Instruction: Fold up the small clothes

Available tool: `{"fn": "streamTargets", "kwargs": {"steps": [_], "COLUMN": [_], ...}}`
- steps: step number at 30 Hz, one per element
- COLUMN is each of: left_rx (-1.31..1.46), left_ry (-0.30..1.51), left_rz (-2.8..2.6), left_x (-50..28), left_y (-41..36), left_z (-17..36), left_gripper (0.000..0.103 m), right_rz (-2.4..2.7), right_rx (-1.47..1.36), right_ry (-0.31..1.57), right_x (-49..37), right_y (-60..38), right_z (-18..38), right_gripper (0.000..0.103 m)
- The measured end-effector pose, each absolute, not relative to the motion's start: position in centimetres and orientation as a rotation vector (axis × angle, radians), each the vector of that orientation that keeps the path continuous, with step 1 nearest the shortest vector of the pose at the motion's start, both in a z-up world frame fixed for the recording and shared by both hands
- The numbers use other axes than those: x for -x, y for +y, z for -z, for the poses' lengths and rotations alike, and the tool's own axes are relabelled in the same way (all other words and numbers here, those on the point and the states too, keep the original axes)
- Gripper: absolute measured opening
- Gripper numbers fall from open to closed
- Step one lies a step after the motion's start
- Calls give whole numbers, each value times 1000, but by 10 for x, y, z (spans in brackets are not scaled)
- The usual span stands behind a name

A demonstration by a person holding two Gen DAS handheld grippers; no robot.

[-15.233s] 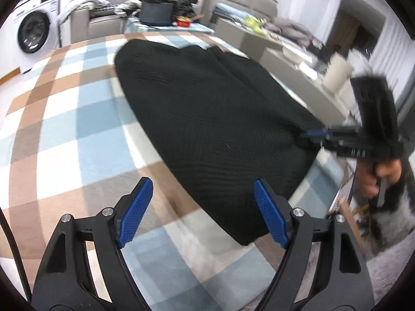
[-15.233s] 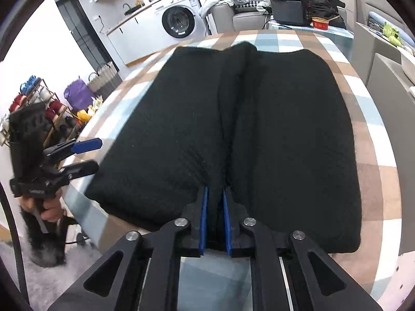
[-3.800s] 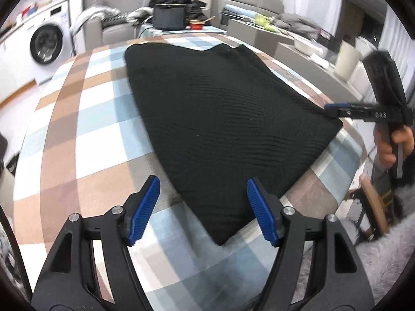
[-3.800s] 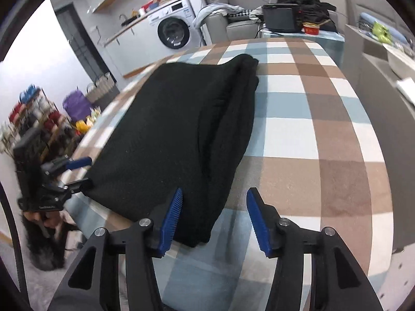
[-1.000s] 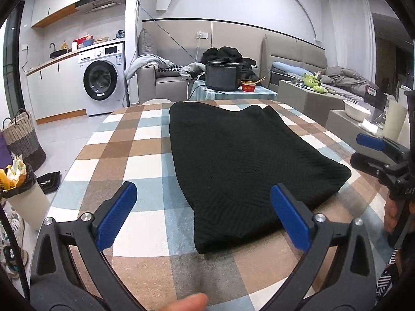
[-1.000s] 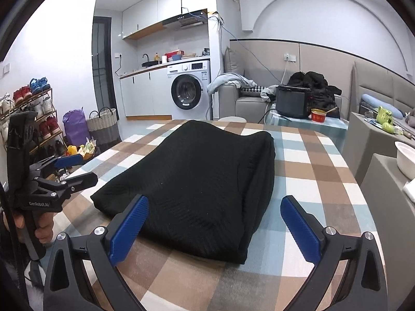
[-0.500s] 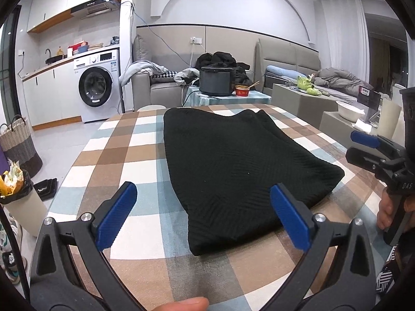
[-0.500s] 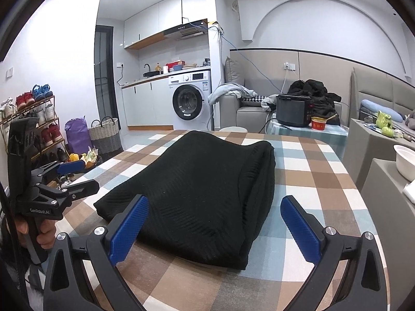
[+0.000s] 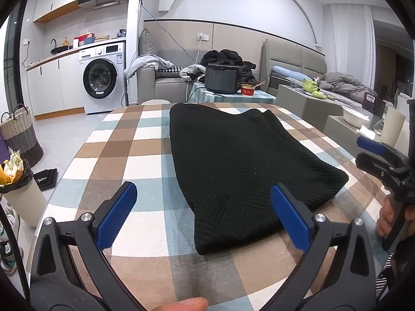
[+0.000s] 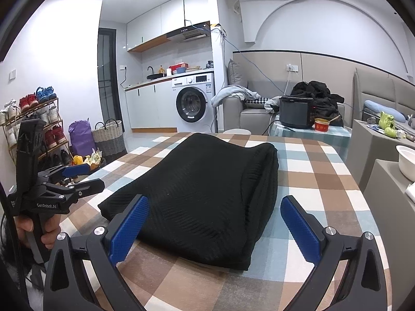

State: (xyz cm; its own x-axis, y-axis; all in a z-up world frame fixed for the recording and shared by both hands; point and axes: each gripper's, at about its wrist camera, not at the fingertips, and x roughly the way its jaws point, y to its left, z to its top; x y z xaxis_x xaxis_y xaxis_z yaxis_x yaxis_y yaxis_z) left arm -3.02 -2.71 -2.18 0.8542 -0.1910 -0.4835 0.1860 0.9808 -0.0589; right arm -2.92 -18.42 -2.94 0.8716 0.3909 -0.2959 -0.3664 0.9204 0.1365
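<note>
washing machine (image 9: 101, 80) | rice cooker (image 10: 296, 111) | shoe rack (image 10: 31, 121) | laundry basket (image 10: 108, 137)

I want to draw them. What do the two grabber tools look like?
Both the left gripper and the right gripper are black plastic clamps with silver screws and two ridged blue fingertips. White letters on the left one's side read GenRobot.AI.

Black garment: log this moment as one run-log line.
black garment folded, lying on checked tablecloth | left hand-held gripper open, empty | right hand-held gripper open, empty
</note>
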Motion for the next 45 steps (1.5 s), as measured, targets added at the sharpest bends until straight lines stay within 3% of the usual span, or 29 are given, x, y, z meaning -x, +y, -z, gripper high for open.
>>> {"fn": "streamTargets", "kwargs": {"steps": [45], "left_rx": [17], "left_ry": [495], "left_rz": [190], "left_x": [29], "left_y": [-23], "left_z": [22], "left_gripper": [102], "right_rz": [-396], "right_rx": [-78], "right_ry": [330], "right_x": [29], "right_y": [-184], "right_z": [30], "right_gripper": [103]}}
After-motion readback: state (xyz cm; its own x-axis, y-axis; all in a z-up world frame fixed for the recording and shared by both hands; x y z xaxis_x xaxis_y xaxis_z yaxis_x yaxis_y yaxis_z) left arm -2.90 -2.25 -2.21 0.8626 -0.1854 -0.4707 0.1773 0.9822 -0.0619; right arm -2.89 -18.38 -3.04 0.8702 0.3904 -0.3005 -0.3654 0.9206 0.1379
